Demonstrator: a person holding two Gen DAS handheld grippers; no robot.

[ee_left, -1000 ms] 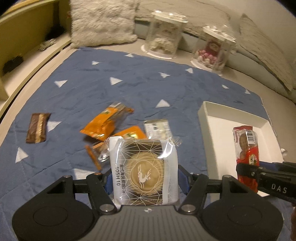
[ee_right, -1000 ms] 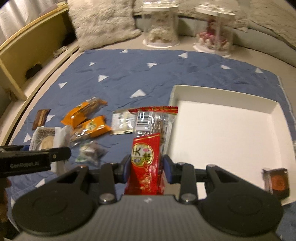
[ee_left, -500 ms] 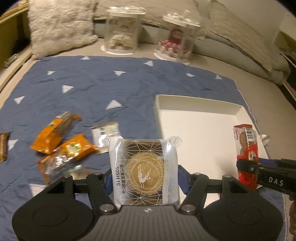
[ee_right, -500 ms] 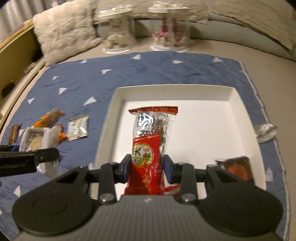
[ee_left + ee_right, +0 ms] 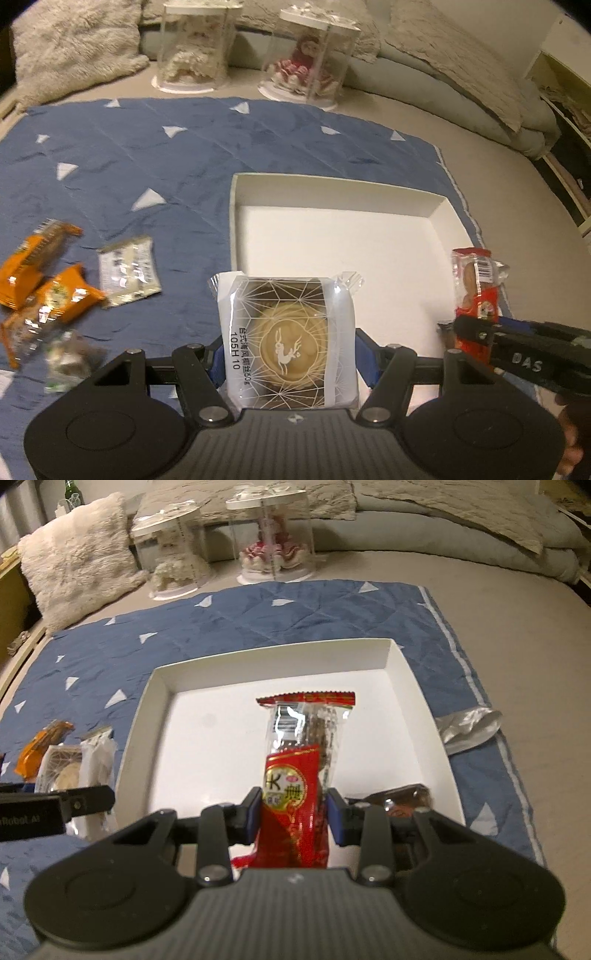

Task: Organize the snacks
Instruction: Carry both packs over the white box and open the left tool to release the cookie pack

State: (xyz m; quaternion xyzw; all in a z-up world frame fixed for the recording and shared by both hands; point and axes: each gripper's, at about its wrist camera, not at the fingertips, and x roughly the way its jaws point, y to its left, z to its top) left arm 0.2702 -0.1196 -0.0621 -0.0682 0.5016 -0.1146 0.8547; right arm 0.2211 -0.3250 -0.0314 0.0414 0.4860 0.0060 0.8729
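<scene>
My left gripper is shut on a white-wrapped round pastry, held above the near left corner of the white tray. My right gripper is shut on a red and clear biscuit pack, held over the tray. A brown-wrapped snack lies in the tray's near right corner. Two orange packs, a small white pack and a clear-wrapped sweet lie on the blue quilt left of the tray. The right gripper with its red pack also shows in the left wrist view.
The blue quilt with white triangles covers a bed. Two clear display cases with figures stand behind it. A fluffy cushion sits far left. A crumpled silver wrapper lies right of the tray.
Both grippers have moved right with their snacks, from over the loose snacks to over the tray. The loose packs now sit further left in view.
</scene>
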